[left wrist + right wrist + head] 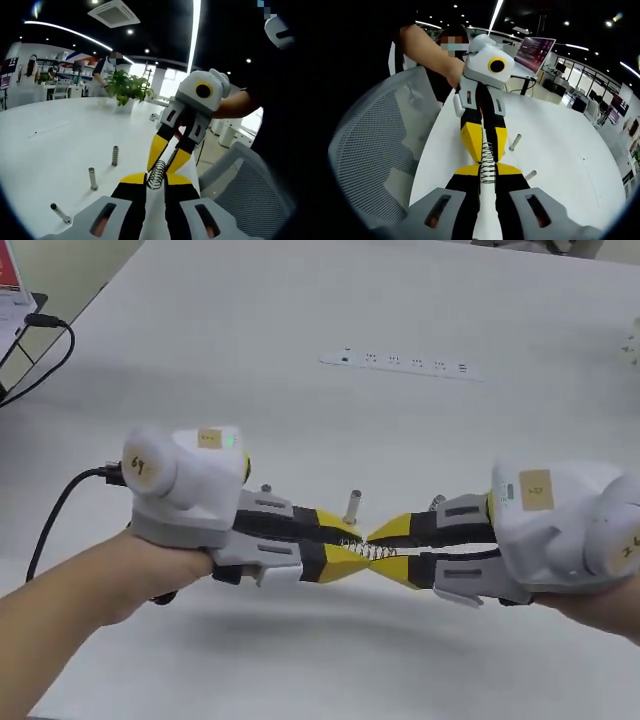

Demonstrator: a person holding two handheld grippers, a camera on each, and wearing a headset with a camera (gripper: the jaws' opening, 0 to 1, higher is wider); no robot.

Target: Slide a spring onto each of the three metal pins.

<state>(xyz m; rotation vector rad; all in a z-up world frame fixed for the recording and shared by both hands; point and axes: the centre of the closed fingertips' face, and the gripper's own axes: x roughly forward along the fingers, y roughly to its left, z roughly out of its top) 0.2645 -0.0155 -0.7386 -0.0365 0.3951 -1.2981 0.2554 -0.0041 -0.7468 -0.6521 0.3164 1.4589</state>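
Note:
A small steel spring (372, 552) hangs above the white table between the yellow fingertips of both grippers, which meet tip to tip. My left gripper (350, 548) comes in from the left and my right gripper (392, 552) from the right. In the left gripper view the spring (156, 174) sits at my own left gripper's (155, 179) tips. In the right gripper view the spring (487, 162) runs lengthwise into my right gripper (488, 172). Each looks shut on one end. Behind stand three pins: one (266, 488), one (353, 505) bare, one (115, 155) carrying a coil.
A white power strip (405, 362) lies at the far middle of the table (300, 320), and a black cable (50, 350) curls at the far left. A mesh chair (370, 150) is beside the table's near edge. A potted plant (127, 87) stands at the table's end.

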